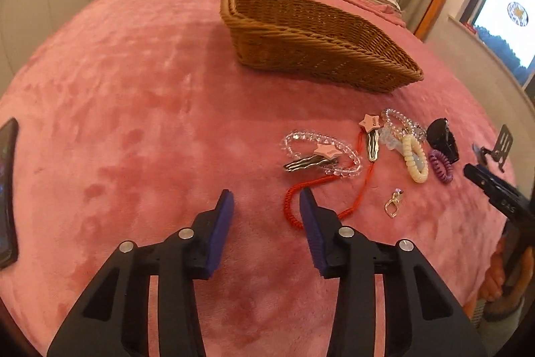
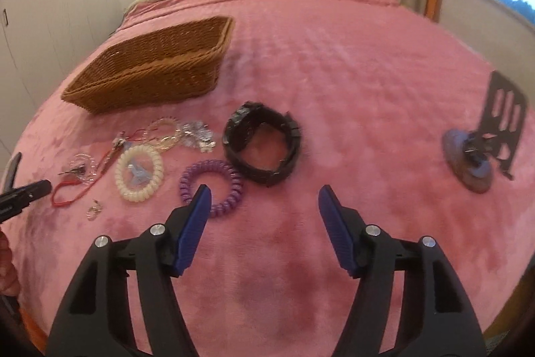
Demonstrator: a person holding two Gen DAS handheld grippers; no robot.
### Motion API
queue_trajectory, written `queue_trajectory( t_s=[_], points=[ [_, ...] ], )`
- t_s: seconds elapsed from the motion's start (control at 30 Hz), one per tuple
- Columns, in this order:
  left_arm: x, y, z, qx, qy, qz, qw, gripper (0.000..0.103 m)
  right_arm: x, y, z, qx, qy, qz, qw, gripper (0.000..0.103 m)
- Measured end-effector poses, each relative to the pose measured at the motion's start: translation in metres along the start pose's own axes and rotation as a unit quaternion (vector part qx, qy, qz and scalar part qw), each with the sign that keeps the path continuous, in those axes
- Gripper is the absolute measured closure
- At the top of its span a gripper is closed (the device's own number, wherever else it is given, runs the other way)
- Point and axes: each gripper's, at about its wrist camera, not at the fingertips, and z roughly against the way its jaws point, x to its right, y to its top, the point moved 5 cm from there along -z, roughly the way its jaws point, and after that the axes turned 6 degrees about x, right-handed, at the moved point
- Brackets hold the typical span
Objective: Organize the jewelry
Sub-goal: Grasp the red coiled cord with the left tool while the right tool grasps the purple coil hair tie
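On the pink bed (image 2: 334, 72), a wicker basket (image 2: 150, 72) sits beyond a scatter of jewelry. Taking the basket as landmark, the purple coil band (image 2: 211, 186) lies nearer the camera, touching the tip of the right tongs' (image 2: 264, 198) left finger; the black bracelet (image 2: 262, 146) lies just past those tongs. The left tongs (image 1: 265, 201) hover beside the red cord (image 1: 294, 206). Both tongs stand apart, nothing between them.

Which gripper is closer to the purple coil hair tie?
Right. The right gripper has one fingertip overlapping the purple coil hair tie; the left gripper sits by the red cord, further off.
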Motion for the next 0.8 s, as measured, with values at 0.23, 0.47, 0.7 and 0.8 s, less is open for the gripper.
queue_trajectory(
  t_s=[0.23, 0.47, 0.7, 0.8],
  points=[
    [0.003, 0.002, -0.002, -0.007, 0.008, -0.011, 0.9999, 0.068, -0.012, -0.007, -0.016, -0.037, -0.013, 0.02, 0.999, 0.037],
    [0.005, 0.003, -0.004, -0.011, 0.004, -0.015, 0.9998, 0.068, -0.017, 0.001, 0.001, -0.02, 0.004, 0.037, 0.999, 0.019],
    [0.009, 0.0, -0.005, -0.015, 0.011, -0.035, 0.9992, 0.068, -0.016, 0.0, -0.007, -0.041, 0.004, 0.038, 0.998, 0.034],
    [0.013, 0.001, -0.005, -0.014, 0.006, -0.043, 0.9989, 0.068, -0.01, -0.001, -0.017, -0.064, -0.007, 0.019, 0.998, 0.062]
  ],
)
